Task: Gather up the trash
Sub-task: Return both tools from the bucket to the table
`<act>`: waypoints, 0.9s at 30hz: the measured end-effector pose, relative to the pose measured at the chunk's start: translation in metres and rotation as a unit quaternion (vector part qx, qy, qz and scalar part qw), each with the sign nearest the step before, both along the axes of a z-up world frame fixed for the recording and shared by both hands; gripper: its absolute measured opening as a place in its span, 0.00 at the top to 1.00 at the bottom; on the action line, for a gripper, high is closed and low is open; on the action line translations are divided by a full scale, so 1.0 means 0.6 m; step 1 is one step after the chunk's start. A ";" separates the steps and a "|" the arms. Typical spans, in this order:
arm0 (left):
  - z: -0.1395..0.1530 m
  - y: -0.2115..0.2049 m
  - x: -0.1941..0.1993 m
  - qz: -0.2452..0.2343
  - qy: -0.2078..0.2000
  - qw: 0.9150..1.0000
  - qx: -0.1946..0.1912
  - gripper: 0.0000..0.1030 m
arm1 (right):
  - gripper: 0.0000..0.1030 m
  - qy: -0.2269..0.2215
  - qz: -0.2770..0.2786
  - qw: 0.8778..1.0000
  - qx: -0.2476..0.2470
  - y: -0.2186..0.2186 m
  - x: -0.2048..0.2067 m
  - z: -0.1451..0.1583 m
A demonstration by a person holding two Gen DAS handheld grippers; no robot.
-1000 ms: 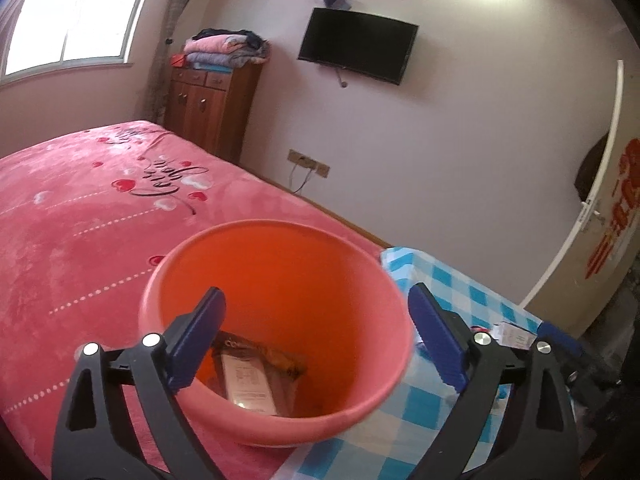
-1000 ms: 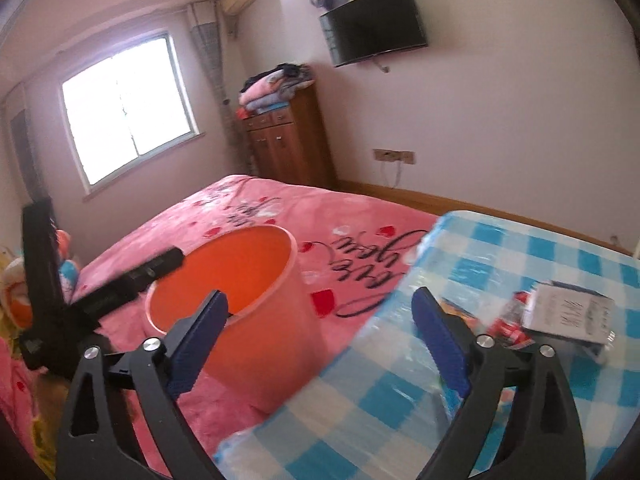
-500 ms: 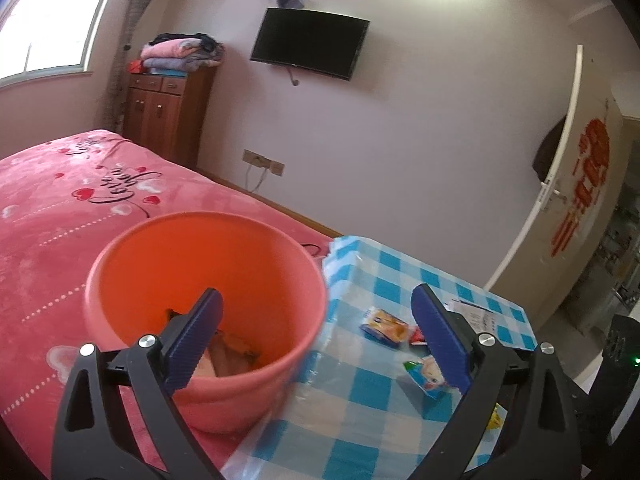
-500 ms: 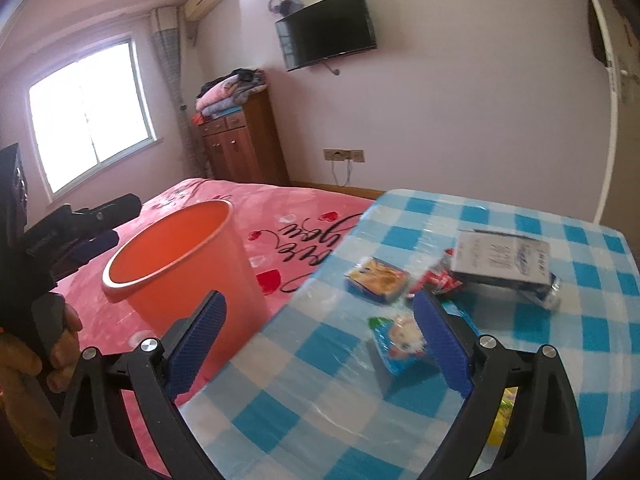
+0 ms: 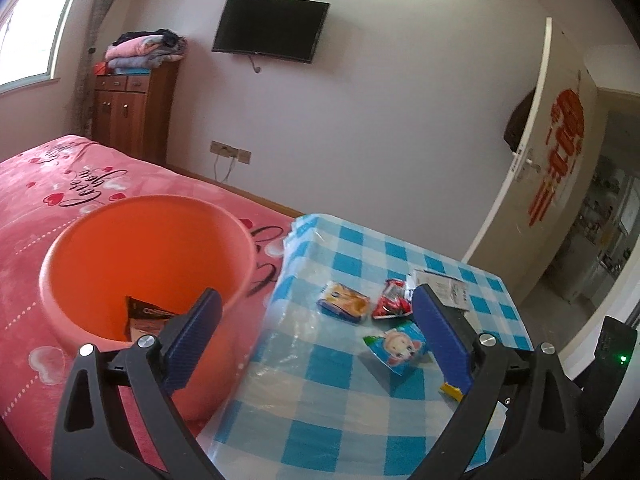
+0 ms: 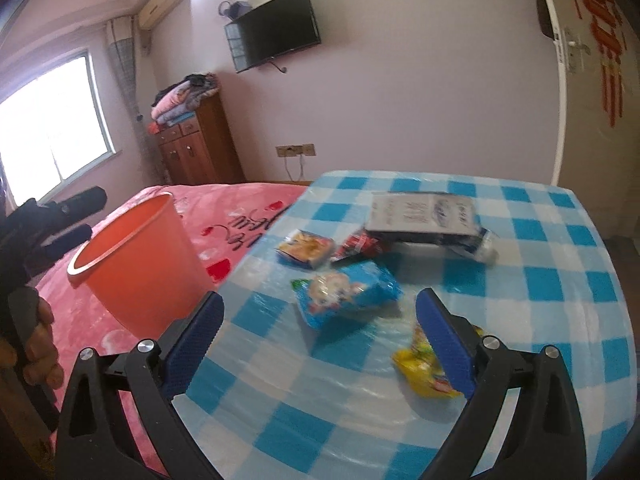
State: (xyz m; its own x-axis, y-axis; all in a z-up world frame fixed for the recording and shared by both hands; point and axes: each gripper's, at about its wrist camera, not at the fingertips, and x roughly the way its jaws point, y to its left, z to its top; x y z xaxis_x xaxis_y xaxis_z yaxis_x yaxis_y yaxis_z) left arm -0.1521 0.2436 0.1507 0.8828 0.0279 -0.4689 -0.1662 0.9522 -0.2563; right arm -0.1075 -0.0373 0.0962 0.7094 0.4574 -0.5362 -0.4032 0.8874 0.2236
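An orange bin (image 5: 152, 240) (image 6: 136, 264) stands on the pink bed beside the table, with a dark wrapper (image 5: 146, 316) inside. On the blue checked tablecloth (image 6: 540, 264) lie several wrappers: a blue cartoon packet (image 6: 344, 292) (image 5: 396, 346), a yellow-orange packet (image 6: 306, 248) (image 5: 344, 302), a red one (image 6: 356, 246) (image 5: 392, 300), a yellow one (image 6: 420, 364) by my right finger, and a grey-white pack (image 6: 422, 214). My left gripper (image 5: 316, 336) is open and empty, over the bin's edge and the table. My right gripper (image 6: 320, 340) is open and empty, just short of the blue packet.
The pink bed (image 5: 48, 184) lies left of the table. A wooden cabinet (image 5: 132, 108) with folded clothes stands by the wall, under a TV (image 5: 272, 28). A white door (image 5: 552, 184) stands open at the right. The left hand and gripper (image 6: 36, 248) show in the right view.
Both grippers have swung right from the bin toward the table. The wrappers on the tablecloth have come into view and are closer. Both stayed open.
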 end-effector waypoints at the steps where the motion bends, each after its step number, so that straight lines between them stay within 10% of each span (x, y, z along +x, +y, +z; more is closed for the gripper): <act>1: -0.003 -0.005 0.001 -0.003 0.002 1.000 0.002 0.07 | 0.07 0.002 -0.004 1.000 -0.002 -0.007 -0.001 -0.004; 27: -0.088 -0.116 0.114 -0.067 0.088 0.994 0.016 0.07 | 0.07 0.042 -0.086 0.995 0.009 -0.158 0.064 -0.063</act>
State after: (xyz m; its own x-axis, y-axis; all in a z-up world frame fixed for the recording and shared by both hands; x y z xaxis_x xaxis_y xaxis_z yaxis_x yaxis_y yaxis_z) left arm -0.0834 0.1740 0.0979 0.7842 -0.0673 -0.6168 -0.0763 0.9761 -0.2035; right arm -0.0690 -0.1322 0.0583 0.7317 0.3423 -0.5894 -0.2244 0.9375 0.2660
